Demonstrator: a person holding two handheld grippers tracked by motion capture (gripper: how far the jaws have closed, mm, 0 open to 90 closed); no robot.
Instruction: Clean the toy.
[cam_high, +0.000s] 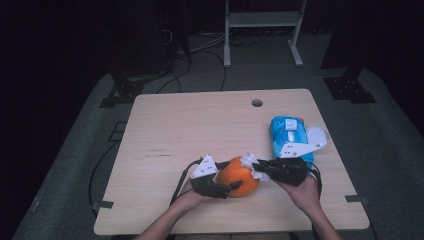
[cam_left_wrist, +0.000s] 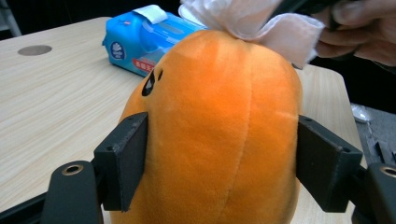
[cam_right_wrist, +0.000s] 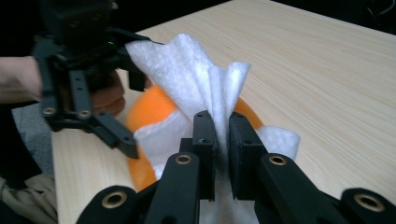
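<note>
An orange plush toy (cam_high: 239, 177) rests near the table's front edge. My left gripper (cam_high: 226, 185) is shut on it, both pads pressed into the toy's (cam_left_wrist: 224, 135) sides. A white wipe (cam_high: 252, 165) lies against the toy's top. My right gripper (cam_high: 264, 169) is shut on that wipe (cam_right_wrist: 205, 88), pinching a fold of it between its jaws, with the toy (cam_right_wrist: 152, 112) just beyond. The left gripper (cam_right_wrist: 88, 79) and the hand holding it appear at the left of the right gripper view.
A blue pack of wipes (cam_high: 289, 135) with its white lid flipped open lies at the right of the wooden table (cam_high: 190, 125). A round cable hole (cam_high: 257, 103) sits near the far edge. Cables and stand legs are on the floor behind.
</note>
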